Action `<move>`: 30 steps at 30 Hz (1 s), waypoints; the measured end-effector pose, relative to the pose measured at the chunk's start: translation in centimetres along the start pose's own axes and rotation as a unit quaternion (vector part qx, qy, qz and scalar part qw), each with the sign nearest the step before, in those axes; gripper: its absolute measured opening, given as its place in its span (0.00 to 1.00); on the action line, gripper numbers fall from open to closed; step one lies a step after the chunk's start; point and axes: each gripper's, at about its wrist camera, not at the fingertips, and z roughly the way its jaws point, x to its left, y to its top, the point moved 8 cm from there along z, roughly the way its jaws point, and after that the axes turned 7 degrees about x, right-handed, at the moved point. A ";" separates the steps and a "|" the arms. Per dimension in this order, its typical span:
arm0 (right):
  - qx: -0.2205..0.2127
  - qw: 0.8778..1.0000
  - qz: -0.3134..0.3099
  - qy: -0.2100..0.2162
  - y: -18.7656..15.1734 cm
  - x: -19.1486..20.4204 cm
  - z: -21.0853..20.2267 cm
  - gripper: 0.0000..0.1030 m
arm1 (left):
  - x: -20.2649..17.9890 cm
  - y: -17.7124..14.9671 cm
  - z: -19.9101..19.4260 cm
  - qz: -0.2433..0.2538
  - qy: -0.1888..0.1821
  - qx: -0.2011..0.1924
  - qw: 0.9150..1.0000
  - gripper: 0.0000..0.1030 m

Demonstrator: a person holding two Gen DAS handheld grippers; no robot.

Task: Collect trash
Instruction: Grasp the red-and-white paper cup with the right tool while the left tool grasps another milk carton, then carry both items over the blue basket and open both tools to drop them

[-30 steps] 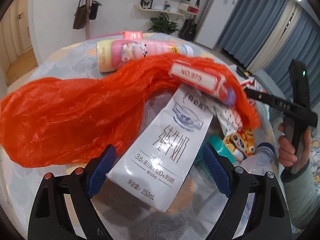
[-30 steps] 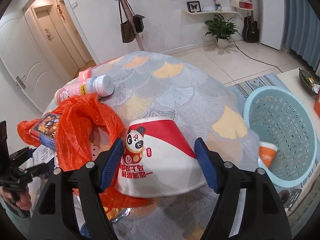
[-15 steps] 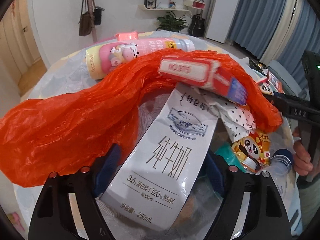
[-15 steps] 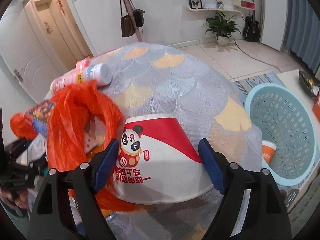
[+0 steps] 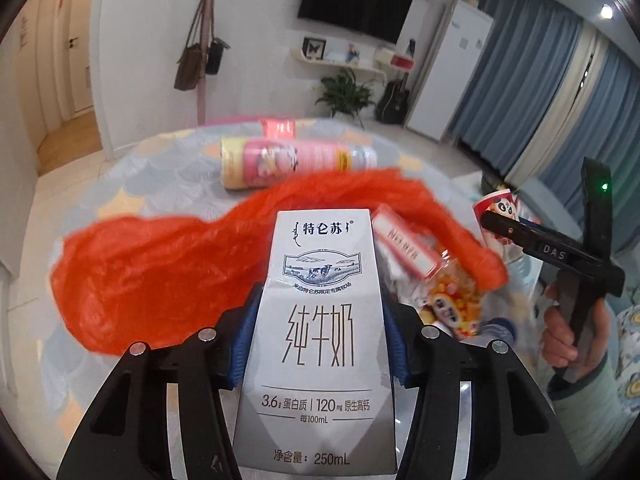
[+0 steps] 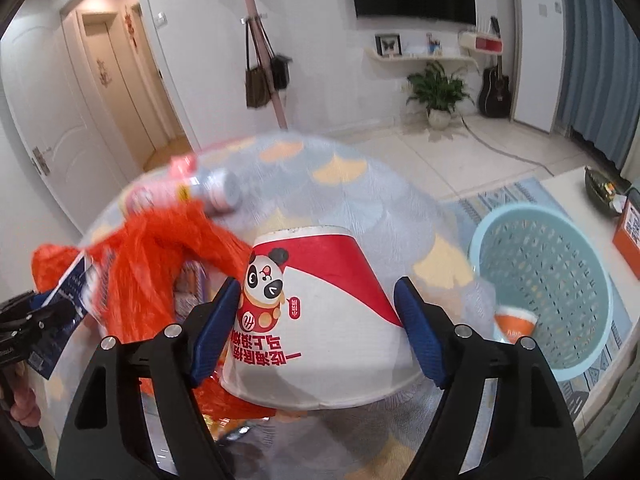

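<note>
A white 250 mL milk carton (image 5: 320, 264) stands upright between the blue pads of my left gripper (image 5: 320, 320). Its jaws are closing and press on the carton's sides, holding it above an orange plastic bag (image 5: 168, 264). In the right wrist view my right gripper (image 6: 316, 300) is shut on an upturned red-and-white paper bowl (image 6: 320, 272) with a panda print, its jaws still closing a little. A pink bottle (image 5: 288, 160) lies on its side behind the bag. A red-and-white box (image 5: 404, 240) and a snack wrapper (image 5: 452, 304) rest by the bag.
The trash lies on a round table with a fan-patterned cloth (image 6: 340, 184). A pale blue perforated basket (image 6: 600, 292) sits on the floor at the right with an orange cup (image 6: 516, 324) inside. A person's hand (image 5: 568, 328) grips the right gripper's handle. A coat stand (image 6: 260, 60) rises behind the table.
My left jaws closed onto the milk carton and raised it upright off the pile. My right gripper lifted the paper bowl a little. The pile now sits farther below both cameras.
</note>
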 end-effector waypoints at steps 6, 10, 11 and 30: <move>-0.031 1.000 -0.002 0.000 1.4 0.3 -2.9 0.72 | -0.9 0.2 -3.0 -0.007 -0.027 -0.026 0.999 0.50; -0.057 0.998 0.001 -0.013 2.1 -0.3 -4.9 0.72 | -2.7 1.4 -4.7 0.000 -0.045 -0.047 0.998 0.50; -0.063 0.998 0.002 -0.016 2.2 -0.7 -5.5 0.72 | -3.2 1.5 -5.0 0.003 -0.049 -0.050 0.998 0.50; -0.096 0.985 0.123 -0.075 2.1 -15.2 -10.5 0.72 | -18.2 9.1 0.6 0.067 -0.121 -0.040 0.990 0.50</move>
